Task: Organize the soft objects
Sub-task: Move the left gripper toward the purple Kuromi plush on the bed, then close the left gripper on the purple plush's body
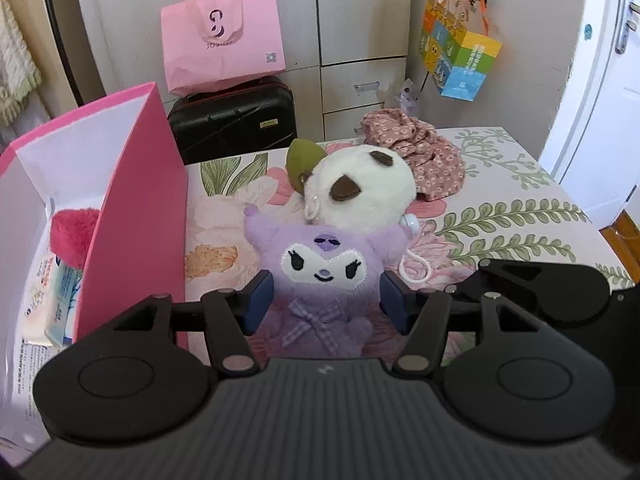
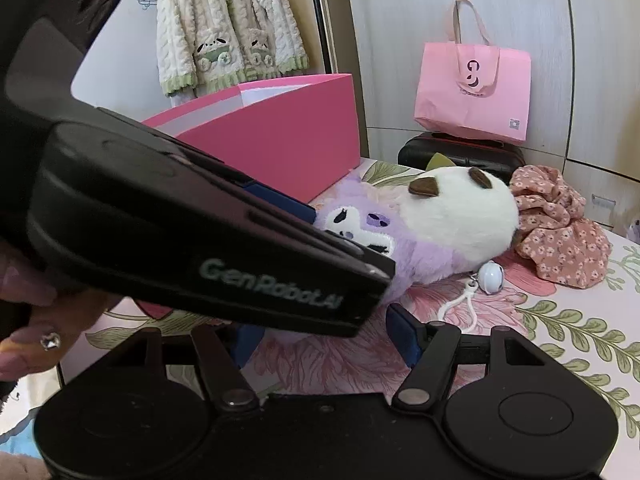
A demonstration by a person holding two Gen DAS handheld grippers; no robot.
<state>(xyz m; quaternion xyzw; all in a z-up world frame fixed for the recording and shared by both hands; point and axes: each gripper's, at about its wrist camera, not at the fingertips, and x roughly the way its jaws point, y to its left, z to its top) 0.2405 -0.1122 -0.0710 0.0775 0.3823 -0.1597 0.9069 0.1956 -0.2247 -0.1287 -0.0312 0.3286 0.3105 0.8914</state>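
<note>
A purple plush [image 1: 324, 276] lies face up on the flowered bedsheet [image 1: 520, 216], its head against a white round plush [image 1: 360, 188]. My left gripper [image 1: 326, 302] stands around the purple plush with a blue pad at each side of it. The fur brushes the pads but does not look squeezed. In the right wrist view the left gripper's black body covers part of the purple plush [image 2: 424, 256]. My right gripper [image 2: 326, 338] hangs open over bare sheet just in front of it, holding nothing. An open pink box [image 1: 132, 200] stands to the left.
The box holds a red fluffy item [image 1: 74, 236] and tissue packs [image 1: 60, 300]. A crumpled floral cloth [image 1: 424, 148] lies behind the white plush. A white bell on a cord [image 2: 490, 276] lies beside the plushes. A black suitcase [image 1: 236, 120] with a pink bag [image 1: 224, 40] stands past the bed.
</note>
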